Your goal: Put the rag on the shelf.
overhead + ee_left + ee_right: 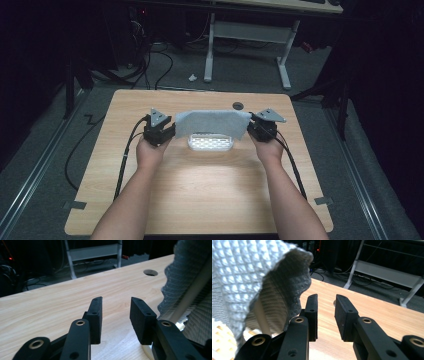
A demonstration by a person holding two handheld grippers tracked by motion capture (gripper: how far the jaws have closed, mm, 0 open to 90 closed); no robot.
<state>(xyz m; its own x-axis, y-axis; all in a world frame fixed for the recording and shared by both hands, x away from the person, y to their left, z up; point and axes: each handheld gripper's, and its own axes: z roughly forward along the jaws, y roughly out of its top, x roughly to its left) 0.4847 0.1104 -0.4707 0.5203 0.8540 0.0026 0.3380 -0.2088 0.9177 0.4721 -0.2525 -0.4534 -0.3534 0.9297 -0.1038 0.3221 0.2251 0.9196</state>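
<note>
One grey cloth (pixel 212 122), one white basket (pixel 210 143), two claws, one table (pixel 200 195)

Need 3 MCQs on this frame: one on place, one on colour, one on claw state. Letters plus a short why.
1. Where does the cloth hang?
A. over the white basket
B. on the floor
C. at the table's near edge

2. What colour is the cloth?
A. red
B. pale grey-white
C. black

3. How do the left claw and right claw stand?
A. both clamped on the cloth
B. one clamped, one open
C. both open, nothing between the jaws

Answers: 1 A, the high view shows it draped above the basket. 2 B, pale waffle weave in both gripper views. 3 C, bare table shows through each gap.
</note>
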